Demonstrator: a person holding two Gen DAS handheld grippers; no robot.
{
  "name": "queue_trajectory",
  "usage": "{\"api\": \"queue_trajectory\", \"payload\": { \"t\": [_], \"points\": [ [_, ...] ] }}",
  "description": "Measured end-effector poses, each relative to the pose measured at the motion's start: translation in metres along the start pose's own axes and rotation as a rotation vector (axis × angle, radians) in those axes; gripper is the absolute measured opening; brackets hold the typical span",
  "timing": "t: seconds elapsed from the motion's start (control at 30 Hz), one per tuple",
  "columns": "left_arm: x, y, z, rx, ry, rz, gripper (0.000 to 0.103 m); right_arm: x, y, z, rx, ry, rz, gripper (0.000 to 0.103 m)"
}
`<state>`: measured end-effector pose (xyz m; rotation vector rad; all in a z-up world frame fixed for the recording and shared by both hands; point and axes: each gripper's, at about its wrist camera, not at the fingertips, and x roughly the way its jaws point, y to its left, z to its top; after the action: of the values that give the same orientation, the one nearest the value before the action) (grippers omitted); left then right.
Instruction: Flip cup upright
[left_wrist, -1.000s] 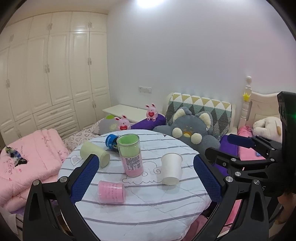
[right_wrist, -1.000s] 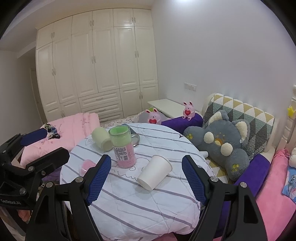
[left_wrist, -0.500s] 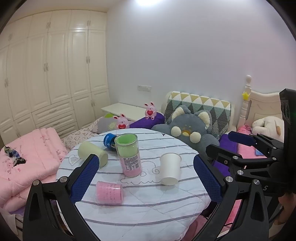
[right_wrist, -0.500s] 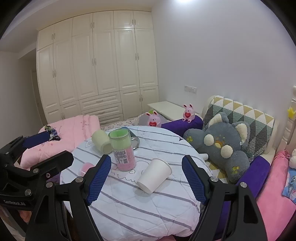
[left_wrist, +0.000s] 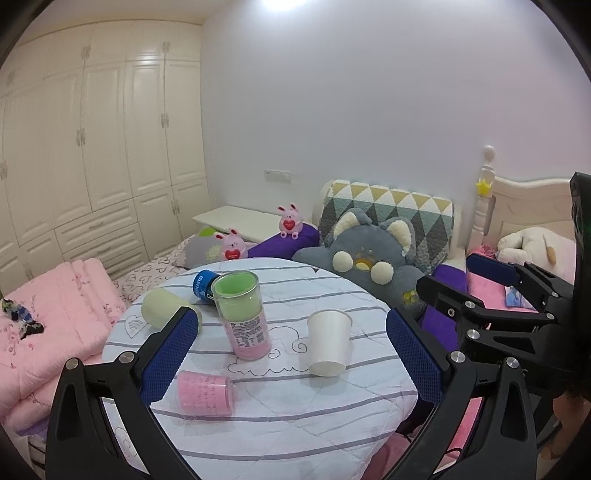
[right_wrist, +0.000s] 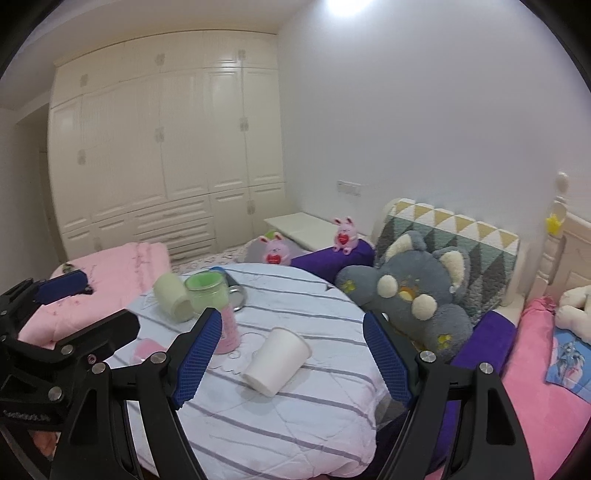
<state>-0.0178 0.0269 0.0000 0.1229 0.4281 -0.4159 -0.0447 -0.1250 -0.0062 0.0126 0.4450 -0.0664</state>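
Observation:
A white paper cup (left_wrist: 329, 342) lies on its side on the round striped table (left_wrist: 295, 413), mouth toward me; it also shows in the right wrist view (right_wrist: 277, 362). A pink cup (left_wrist: 205, 393) and a pale green cup (left_wrist: 166, 309) also lie on their sides. My left gripper (left_wrist: 291, 358) is open and empty, held back above the table's near side. My right gripper (right_wrist: 291, 360) is open and empty, with the white cup seen between its fingers but farther off.
A tall clear tumbler (left_wrist: 243, 314) with green and pink filling stands upright at the table's middle. A blue can (left_wrist: 204, 286) lies behind it. A grey cat plush (left_wrist: 369, 258) and pillows sit behind the table. Pink bedding (left_wrist: 48, 325) lies left.
Both grippers have drawn back and risen a little, so the table looks slightly smaller. The cups have not moved. Both grippers stay open.

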Motion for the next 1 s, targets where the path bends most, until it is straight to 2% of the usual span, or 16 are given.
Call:
{"api": "queue_trajectory", "payload": {
  "t": [0.13,0.33,0.7,1.0],
  "points": [
    [0.005,-0.002,-0.002,0.009,0.012,0.009,0.103,0.003,0.000,0.000,0.002,-0.005,-0.050,0.080],
    [0.007,0.005,-0.005,-0.003,0.022,0.020,0.103,0.005,0.008,0.000,-0.036,-0.029,-0.079,0.080],
    [0.009,0.015,-0.009,-0.021,0.028,0.024,0.103,0.011,0.020,-0.002,-0.054,-0.011,-0.067,0.080],
    [0.010,0.018,-0.009,-0.021,0.027,0.020,0.103,0.013,0.024,-0.001,-0.054,-0.021,-0.116,0.080]
  ]
}}
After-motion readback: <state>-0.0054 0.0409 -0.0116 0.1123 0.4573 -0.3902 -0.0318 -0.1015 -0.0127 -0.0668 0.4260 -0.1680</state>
